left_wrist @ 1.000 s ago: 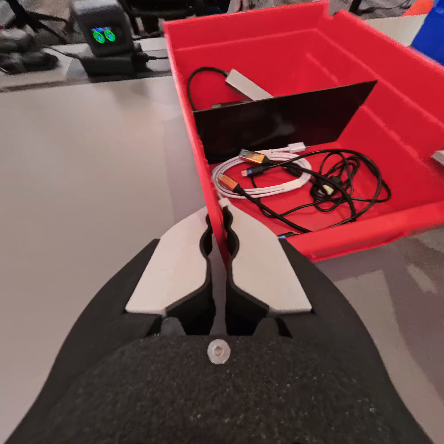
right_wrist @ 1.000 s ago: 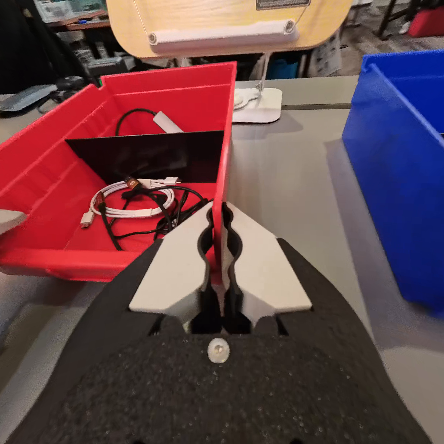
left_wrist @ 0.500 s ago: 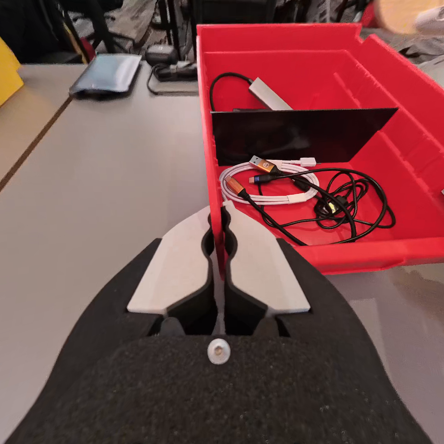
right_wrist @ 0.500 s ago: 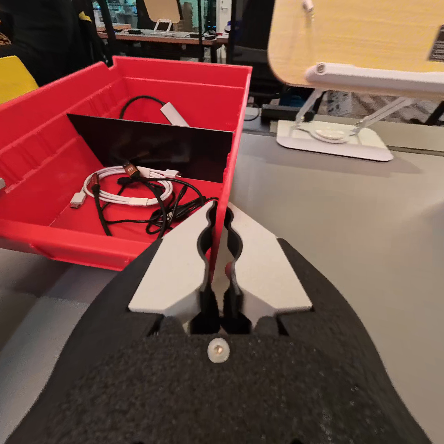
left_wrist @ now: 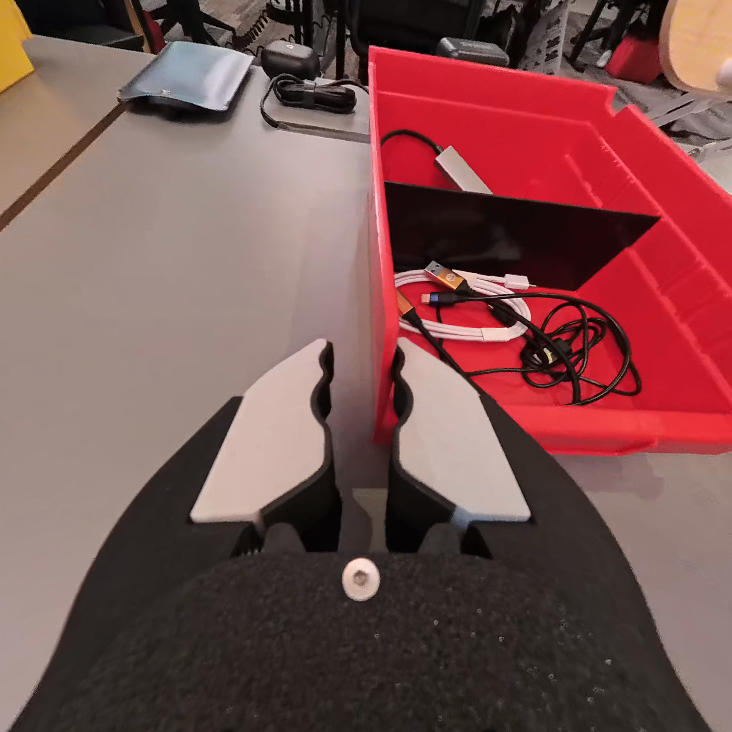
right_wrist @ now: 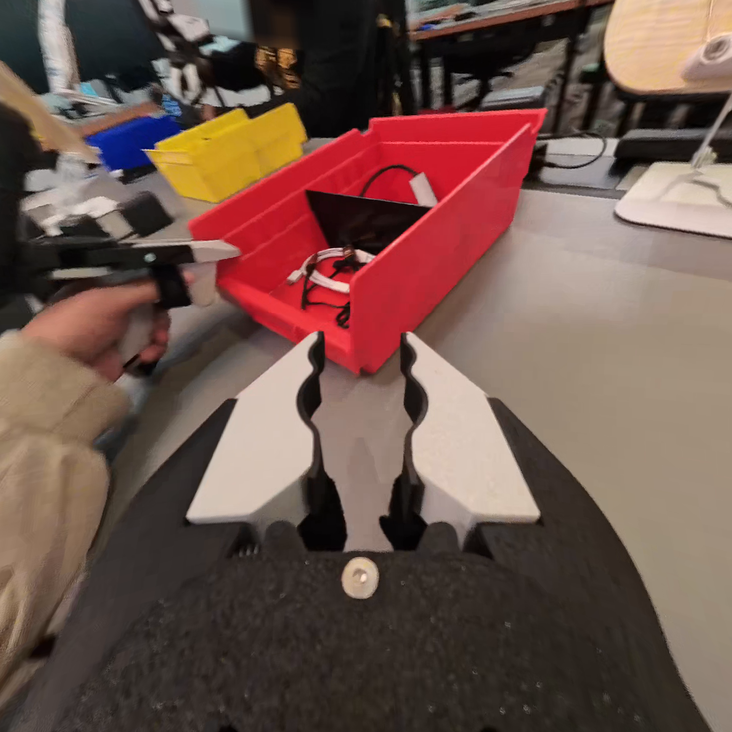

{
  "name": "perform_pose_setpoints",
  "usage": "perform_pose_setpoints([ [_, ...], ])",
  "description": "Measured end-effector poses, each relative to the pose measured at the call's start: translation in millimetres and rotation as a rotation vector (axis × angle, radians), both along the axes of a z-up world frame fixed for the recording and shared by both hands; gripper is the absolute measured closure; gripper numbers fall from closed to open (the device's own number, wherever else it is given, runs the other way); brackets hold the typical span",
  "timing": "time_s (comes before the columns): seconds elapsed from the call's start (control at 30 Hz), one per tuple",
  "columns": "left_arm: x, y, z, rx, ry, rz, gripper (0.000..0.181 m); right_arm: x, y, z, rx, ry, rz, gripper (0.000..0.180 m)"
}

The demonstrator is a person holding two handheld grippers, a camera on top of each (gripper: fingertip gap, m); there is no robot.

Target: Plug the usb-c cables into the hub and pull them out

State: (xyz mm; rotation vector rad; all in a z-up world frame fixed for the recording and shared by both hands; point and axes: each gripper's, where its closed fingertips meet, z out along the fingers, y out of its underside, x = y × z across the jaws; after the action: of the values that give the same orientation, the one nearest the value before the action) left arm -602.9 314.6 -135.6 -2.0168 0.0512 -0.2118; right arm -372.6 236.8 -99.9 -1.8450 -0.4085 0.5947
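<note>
Where a black divider splits the red bin: silver hub behind, coiled white and tangled black cables in front, both tongs empty and parted.

No writing can be read; the orange plug bears only a small round emblem.

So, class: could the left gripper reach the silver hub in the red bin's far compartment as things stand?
Probably yes. The left gripper is open beside the red bin, which is open-topped; it must lift over the wall and the black divider to reach the hub.
</note>
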Motion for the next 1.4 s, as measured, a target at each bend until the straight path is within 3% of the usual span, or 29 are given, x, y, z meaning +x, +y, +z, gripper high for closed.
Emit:
perform_pose_setpoints([
  [0.1, -2, -15, 11, 0.03, 0.014, 0.031, 0.151, 56, -30, 5, 0.062, -0.048, 0.019, 0.13],
  [0.2, 5, -39, 43, 0.152, 0.025, 0.074, 0.155, 140, -52, 2, 0.082, -0.128, -0.065, 0.121],
  [0.3, 51, -74, 68, 0.236, -0.007, -0.047, 0.158, 242, -69, -1, 0.083, -0.067, -0.239, 0.121],
  [0.4, 98, -114, 48, 0.235, -0.041, -0.091, 0.159, 334, -89, -10, 0.054, 0.06, -0.388, 0.122],
  [0.53, 144, -127, 20, 0.107, -0.072, -0.183, 0.159, 409, -97, -1, 0.078, -0.013, -0.573, 0.125],
  [0.63, 152, -117, 6, 0.054, 0.008, -0.217, 0.156, 435, -95, -13, 0.066, -0.155, -0.66, 0.124],
  [1.03, 147, -115, 6, 0.044, 0.023, -0.199, 0.153, 424, -94, -28, 0.021, -0.143, -0.607, 0.12],
  [1.13, 98, -100, 18, 0.094, 0.107, -0.022, 0.153, 477, -92, -23, 0.057, -0.23, -0.77, 0.117],
  [1.23, 32, -76, 20, 0.035, 0.053, 0.101, 0.121, 529, -86, -17, 0.04, -0.171, -0.876, 0.115],
  [1.33, 4, -47, 5, -0.056, -0.048, 0.064, 0.113, 556, -73, -23, -0.03, -0.132, -0.864, 0.111],
  [1.4, 5, -26, 0, -0.076, -0.042, 0.003, 0.117, 552, -64, -42, -0.117, -0.161, -0.762, 0.112],
])
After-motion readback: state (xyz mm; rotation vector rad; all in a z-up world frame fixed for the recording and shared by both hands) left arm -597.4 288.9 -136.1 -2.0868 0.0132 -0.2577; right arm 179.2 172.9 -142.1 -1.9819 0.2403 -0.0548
